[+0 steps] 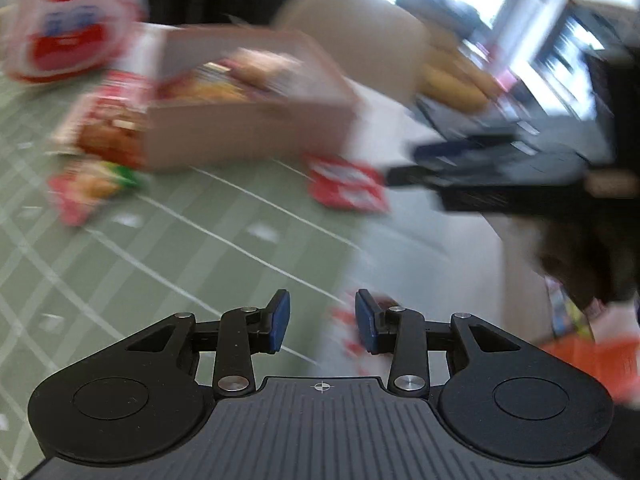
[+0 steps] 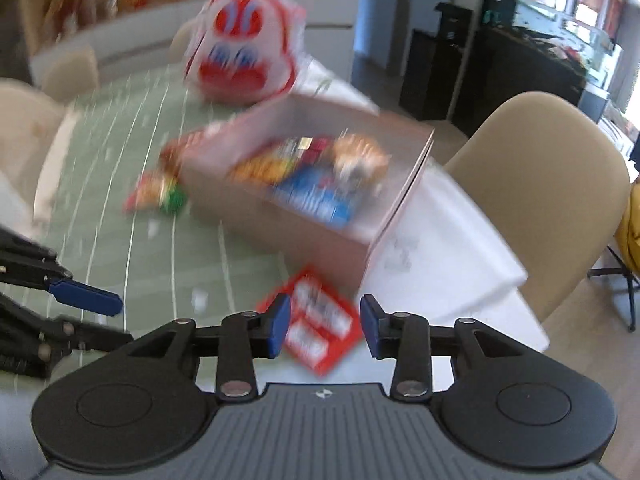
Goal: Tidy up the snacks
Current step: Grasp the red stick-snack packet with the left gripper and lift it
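A cardboard box [image 2: 320, 236] holding several snack packs stands on the table; it also shows in the left wrist view [image 1: 248, 136]. A red and white snack pack [image 2: 316, 322] lies flat in front of the box, just beyond my right gripper [image 2: 324, 326], which is open and empty above it. The same pack shows in the left wrist view [image 1: 346, 186]. My left gripper [image 1: 322, 322] is open and empty over the table. Two more packs [image 1: 108, 132] [image 1: 92, 188] lie left of the box. Both views are blurred.
A large red and white bag [image 2: 244, 46] stands behind the box. The green gridded tablecloth [image 2: 132, 248] covers the table. A beige chair [image 2: 556, 184] stands at the right. The left gripper's finger [image 2: 86, 298] reaches in from the left edge.
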Demonstrator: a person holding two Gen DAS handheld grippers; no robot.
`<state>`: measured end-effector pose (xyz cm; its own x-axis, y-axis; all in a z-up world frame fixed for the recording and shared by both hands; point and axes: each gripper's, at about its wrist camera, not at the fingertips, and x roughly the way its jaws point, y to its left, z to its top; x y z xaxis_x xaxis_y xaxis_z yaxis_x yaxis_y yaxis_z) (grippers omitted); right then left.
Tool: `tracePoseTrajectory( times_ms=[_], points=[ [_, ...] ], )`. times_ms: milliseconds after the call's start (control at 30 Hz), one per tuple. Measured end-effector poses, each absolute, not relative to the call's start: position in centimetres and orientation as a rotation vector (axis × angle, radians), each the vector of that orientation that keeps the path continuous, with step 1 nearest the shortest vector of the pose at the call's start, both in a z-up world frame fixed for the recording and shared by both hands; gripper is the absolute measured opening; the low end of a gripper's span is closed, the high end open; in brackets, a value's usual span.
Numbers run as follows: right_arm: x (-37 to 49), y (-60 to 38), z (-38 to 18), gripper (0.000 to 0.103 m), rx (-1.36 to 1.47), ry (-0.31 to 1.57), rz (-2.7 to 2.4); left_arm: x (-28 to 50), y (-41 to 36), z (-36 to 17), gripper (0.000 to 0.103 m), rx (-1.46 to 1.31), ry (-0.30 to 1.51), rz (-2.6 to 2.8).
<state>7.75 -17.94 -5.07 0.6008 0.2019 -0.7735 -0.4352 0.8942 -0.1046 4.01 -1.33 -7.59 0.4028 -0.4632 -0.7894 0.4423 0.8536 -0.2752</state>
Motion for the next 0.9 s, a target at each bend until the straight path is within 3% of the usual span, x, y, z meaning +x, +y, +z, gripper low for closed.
tracePoseTrajectory(
  times_ms=[100, 133, 167, 333, 567, 900],
  points=[
    [7.0, -18.0, -5.9, 0.038, -0.289, 0.865, 0.365, 2.5, -3.9, -8.7, 0.041, 0.093, 1.031, -0.591],
    [7.0, -18.1, -6.2, 0.039, -0.273, 0.871, 0.363, 2.1, -4.4, -9.0, 0.048, 0.130, 1.017, -0.583],
    [7.0, -18.3, -6.4, 0.041, -0.253, 0.878, 0.363, 2.0, -4.5, -9.0, 0.048, 0.140, 1.002, -0.579],
    [7.5, -18.3, -7.6, 0.048, -0.197, 0.884, 0.370, 2.4, -4.0, -8.7, 0.039, 0.189, 0.963, -0.487],
    [7.2, -17.7, -8.8, 0.048, -0.169, 0.887, 0.344, 5.1, 0.8, -7.7, 0.034, 0.004, 0.960, -0.369],
    [6.5, -15.1, -9.4, 0.048, -0.178, 0.886, 0.395, 16.8, 10.8, -6.6, 0.034, -0.317, 0.718, -0.049]
  ],
)
